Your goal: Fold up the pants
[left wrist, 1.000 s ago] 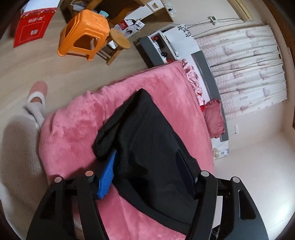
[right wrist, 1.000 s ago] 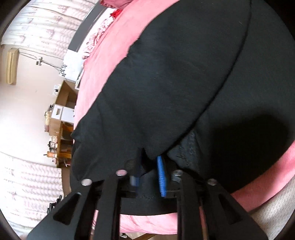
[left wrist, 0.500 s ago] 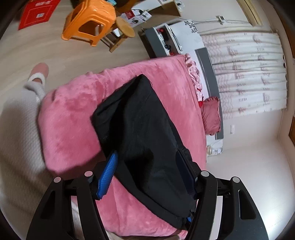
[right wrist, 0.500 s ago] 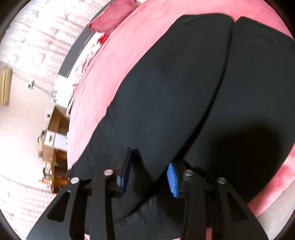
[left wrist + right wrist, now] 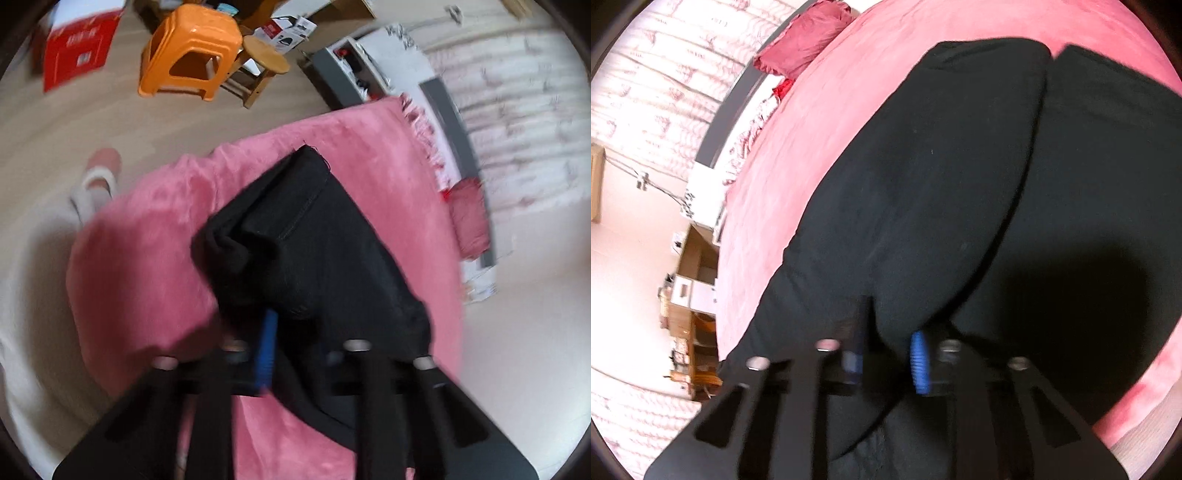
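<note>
Black pants lie spread on a pink blanket over the bed. In the left wrist view my left gripper sits at the near edge of the pants. Its jaws are closing, and the blue pads pinch a bunched fold of the cloth. The picture is blurred. In the right wrist view the pants fill most of the frame, with one layer folded over another. My right gripper is at their near edge, jaws closing, with a ridge of black fabric squeezed between the blue pads.
On the floor beyond the bed stand an orange stool, a small wooden stool and a red box. A person's slippered foot is at the left. A red cushion lies by the grey headboard.
Both grippers, wide apart before, have closed on the pants' near edge. The cloth at the left gripper is now bunched and raised. The right view has drawn back slightly.
</note>
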{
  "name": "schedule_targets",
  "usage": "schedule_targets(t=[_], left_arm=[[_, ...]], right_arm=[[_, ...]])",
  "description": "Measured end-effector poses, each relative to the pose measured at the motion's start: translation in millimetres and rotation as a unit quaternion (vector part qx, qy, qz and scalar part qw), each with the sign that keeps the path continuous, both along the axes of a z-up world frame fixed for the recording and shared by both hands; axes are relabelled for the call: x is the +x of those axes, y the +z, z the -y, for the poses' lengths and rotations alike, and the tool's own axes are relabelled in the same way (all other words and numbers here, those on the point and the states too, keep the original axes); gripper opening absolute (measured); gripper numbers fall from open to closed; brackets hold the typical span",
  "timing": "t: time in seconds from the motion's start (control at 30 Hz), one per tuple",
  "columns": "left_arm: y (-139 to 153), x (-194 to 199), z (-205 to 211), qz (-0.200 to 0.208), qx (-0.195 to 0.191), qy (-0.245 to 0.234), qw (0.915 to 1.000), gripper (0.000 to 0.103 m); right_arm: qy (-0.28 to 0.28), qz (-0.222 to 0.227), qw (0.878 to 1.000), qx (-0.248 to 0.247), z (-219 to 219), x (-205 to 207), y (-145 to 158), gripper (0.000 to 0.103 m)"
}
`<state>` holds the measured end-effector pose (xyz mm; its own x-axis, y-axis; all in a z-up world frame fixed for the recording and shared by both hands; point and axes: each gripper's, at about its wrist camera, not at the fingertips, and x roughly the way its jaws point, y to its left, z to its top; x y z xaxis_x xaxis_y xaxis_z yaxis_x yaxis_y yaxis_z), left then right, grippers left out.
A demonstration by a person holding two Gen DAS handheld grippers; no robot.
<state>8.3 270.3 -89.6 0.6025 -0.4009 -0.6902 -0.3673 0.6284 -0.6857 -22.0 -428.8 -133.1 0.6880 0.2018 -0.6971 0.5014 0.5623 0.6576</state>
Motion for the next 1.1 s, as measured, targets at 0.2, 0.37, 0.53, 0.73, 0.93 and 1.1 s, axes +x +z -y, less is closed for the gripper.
schedule_targets(t=[0.2,0.37,0.53,0.73,0.93,1.1], left_arm=[[25.8,12.9,-0.9,-0.006,0.07,-0.073,0.9948,0.006],[2.4,-9.9,-6.5,-0.037,0.028,-0.077,0.9959,0.007],[-9.5,-7.1,-11.1,-0.031,0.001,-0.057,0.9979,0.007],[20.0,12.9,-18.5,0.002,-0.01,-0.043,0.999,0.006],[48.2,7.9,-25.8,0.04,0.048,-0.071,0.9956,0.006],[-7.8,0.5,-24.3,-0.031,0.07,-0.082,0.9936,0.006]], right_arm=[[0.048,0.039,0.996,-0.07,-2.1,-8.0,53.1,0.011],[0.075,0.018,0.991,-0.109,-15.3,-22.8,47.8,0.011],[0.042,-0.007,0.998,-0.044,-2.6,-27.8,15.6,0.011],[0.039,0.033,0.998,-0.036,10.4,-38.1,51.2,0.008],[0.045,0.069,0.996,-0.022,12.3,-75.3,70.8,0.008],[0.031,-0.018,0.999,-0.001,14.2,-94.7,3.4,0.008]])
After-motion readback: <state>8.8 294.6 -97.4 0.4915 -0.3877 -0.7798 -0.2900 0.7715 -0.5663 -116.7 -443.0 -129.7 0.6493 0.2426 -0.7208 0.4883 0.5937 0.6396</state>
